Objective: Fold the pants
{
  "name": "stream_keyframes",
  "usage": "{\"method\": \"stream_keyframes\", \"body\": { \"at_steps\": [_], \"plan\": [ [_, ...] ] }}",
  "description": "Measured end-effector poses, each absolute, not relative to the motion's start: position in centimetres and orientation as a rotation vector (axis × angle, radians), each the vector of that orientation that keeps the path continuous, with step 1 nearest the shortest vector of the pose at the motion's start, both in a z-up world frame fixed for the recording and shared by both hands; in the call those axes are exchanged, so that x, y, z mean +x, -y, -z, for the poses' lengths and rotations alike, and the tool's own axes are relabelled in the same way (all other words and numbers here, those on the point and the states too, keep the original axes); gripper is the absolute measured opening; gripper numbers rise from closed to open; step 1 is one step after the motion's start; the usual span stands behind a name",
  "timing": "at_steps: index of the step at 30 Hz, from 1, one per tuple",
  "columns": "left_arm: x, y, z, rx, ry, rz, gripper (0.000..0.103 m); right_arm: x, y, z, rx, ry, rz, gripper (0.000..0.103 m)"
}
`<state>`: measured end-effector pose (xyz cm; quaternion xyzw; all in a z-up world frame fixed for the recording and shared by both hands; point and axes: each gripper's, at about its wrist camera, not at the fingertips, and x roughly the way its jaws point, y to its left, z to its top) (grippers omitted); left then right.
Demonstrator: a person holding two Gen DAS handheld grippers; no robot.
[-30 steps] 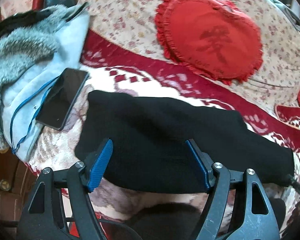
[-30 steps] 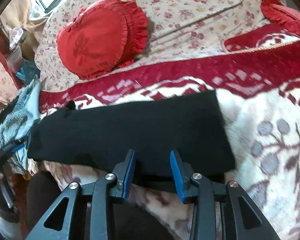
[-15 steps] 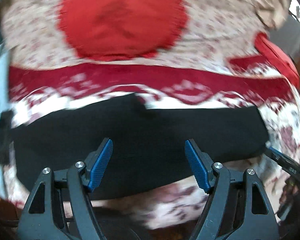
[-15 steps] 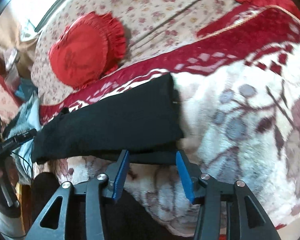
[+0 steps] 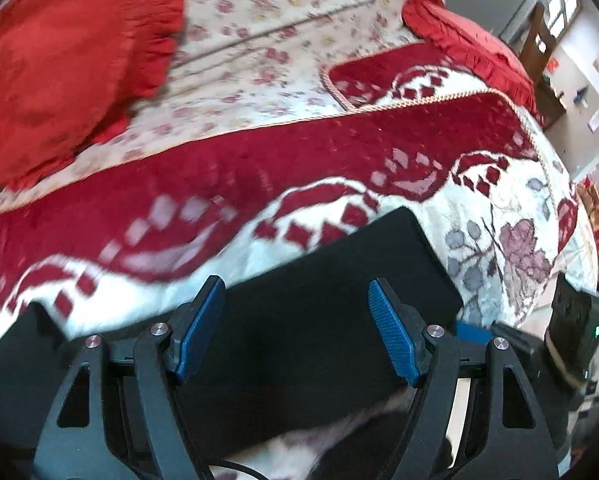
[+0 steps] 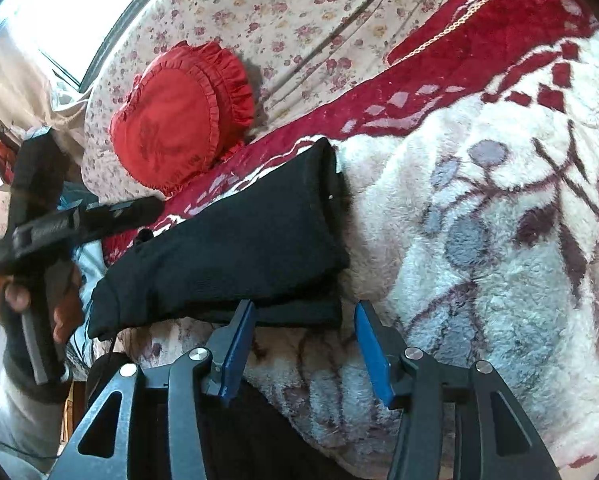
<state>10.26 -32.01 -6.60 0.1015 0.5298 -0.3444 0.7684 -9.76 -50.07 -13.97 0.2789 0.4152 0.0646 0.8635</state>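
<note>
Here the black pants (image 6: 235,248) lie folded in a long band along the near edge of the bed, on the red-and-white plush blanket (image 6: 499,220) (a red heart-shaped cushion (image 6: 179,120) sits farther back). The left tool (image 5: 295,322) hovers over them, blue pads apart and empty. The right tool (image 6: 303,346), likewise apart, sits just before their near right corner.

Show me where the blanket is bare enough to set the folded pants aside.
Bare fleece blanket lies right of the black pants, running to the red border band. Left is crowded: heart cushion and left tongs.
</note>
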Motion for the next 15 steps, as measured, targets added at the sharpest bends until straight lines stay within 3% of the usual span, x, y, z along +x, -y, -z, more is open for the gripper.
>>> {"method": "stream_keyframes", "body": {
  "at_steps": [15],
  "plan": [
    [9.2,42.2,11.4,0.411,-1.24,0.944,0.075,-8.5,50.0,15.9,0.701,-0.743,-0.254,0.056]
  ]
}}
